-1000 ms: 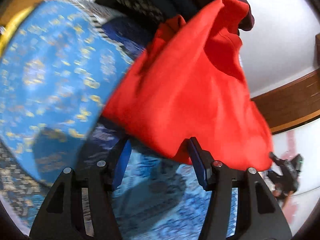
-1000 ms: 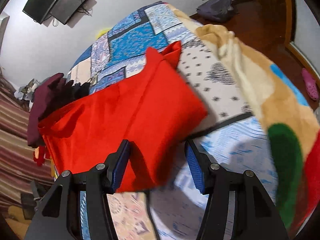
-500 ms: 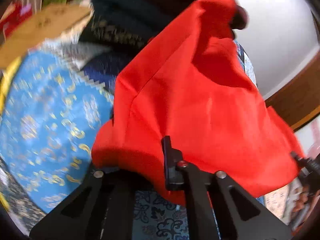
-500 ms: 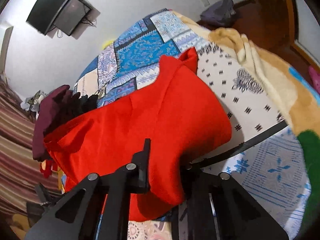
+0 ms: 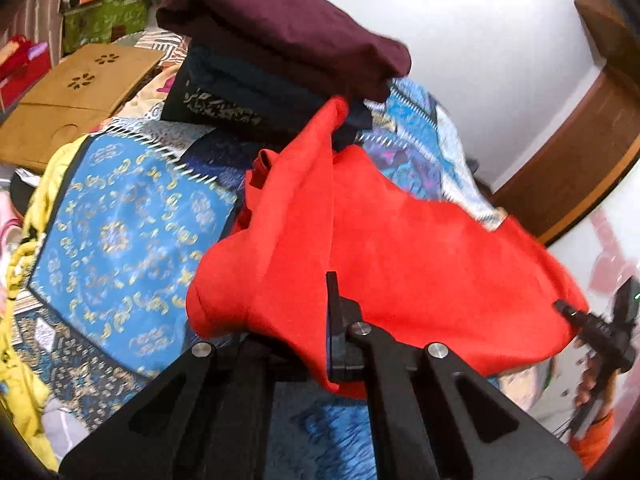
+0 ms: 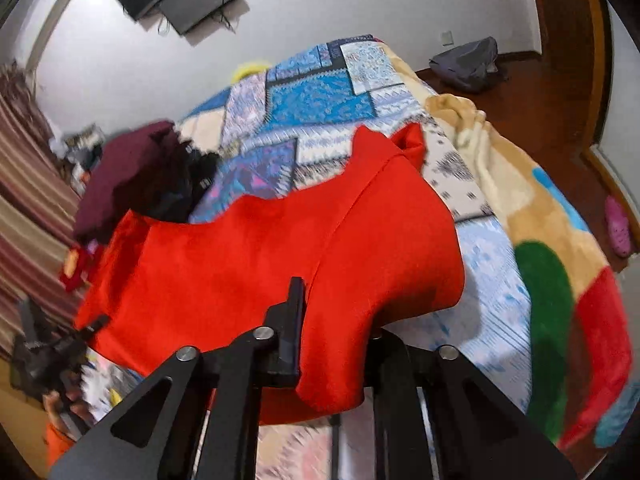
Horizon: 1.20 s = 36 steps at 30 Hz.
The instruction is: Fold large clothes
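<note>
A large red garment (image 5: 400, 248) hangs stretched between my two grippers above the patterned bed cover (image 5: 120, 236). My left gripper (image 5: 312, 320) is shut on one near edge of it; the cloth drapes over the left finger and hides it. My right gripper (image 6: 332, 320) is shut on the other near edge of the red garment (image 6: 260, 272); its right finger is hidden under the cloth. The right gripper also shows at the right edge of the left wrist view (image 5: 600, 324), and the left gripper at the left edge of the right wrist view (image 6: 48, 352).
A stack of folded dark clothes, maroon on top (image 5: 280, 28), sits on the bed behind the garment; it also shows in the right wrist view (image 6: 124, 172). A wooden lap table (image 5: 76, 92) lies far left. A beige, green and red blanket (image 6: 552, 264) covers the bed's right side.
Both grippers closed on the red garment's near edges a second ago and have since lifted it, so it now spreads wider between them.
</note>
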Tool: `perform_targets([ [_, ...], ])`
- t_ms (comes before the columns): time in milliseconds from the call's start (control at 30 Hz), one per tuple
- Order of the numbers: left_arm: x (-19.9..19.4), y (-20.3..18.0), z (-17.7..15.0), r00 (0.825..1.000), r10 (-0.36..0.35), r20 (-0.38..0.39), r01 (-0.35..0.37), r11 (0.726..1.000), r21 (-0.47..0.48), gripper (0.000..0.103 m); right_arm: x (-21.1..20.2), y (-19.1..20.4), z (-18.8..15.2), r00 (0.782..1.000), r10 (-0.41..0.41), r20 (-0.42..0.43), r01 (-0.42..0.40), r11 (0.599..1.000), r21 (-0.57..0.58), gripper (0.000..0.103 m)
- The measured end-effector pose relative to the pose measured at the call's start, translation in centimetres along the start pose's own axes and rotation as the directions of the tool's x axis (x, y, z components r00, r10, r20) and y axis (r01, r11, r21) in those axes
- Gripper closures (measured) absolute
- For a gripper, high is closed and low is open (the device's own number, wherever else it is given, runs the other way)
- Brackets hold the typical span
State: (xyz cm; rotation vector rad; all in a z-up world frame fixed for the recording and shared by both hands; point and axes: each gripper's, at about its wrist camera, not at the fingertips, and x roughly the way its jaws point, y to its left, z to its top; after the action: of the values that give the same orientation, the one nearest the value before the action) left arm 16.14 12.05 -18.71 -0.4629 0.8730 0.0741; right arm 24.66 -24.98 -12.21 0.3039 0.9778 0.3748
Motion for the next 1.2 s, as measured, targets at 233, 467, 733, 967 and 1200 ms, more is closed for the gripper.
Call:
perform_targets([
  [233,2.7,2.0,-1.6,0.993,0.046,-0.112,-0.053,0.996,-0.068,0.088,-1.6,-1.7,-1.0,0.987,-0.163,-0.017,0.163,0.987,-0.005,0.057],
  [467,2.1,4.2,0.2,0.995,0.010,-0.095,-0.024,0.988,-0.150,0.077,-5.3,-2.5,-0.4,0.969,-0.240,0.060,0.240,0.971,0.013,0.057],
  [733,-1.8,3.4,1.1,0.989,0.145,0.011,-0.145,0.989,-0.007,0.054,-4.9,3.1,2.3,0.967,-0.208,0.147,0.229,0.962,-0.149,0.048],
  [967,-0.9,-0.2,3.5,0.962,0.260,0.082,-0.273,0.925,0.263,0.025,1.7,8.3,2.1,0.992,-0.115,0.046,0.123,0.955,-0.269,0.044],
  [1200,6.9,0.2,7.1,0.966,0.251,-0.058,-0.224,0.931,0.287,0.012,7.4,10.2,-0.3,0.986,-0.142,-0.087,0.105,0.936,-0.336,0.044],
])
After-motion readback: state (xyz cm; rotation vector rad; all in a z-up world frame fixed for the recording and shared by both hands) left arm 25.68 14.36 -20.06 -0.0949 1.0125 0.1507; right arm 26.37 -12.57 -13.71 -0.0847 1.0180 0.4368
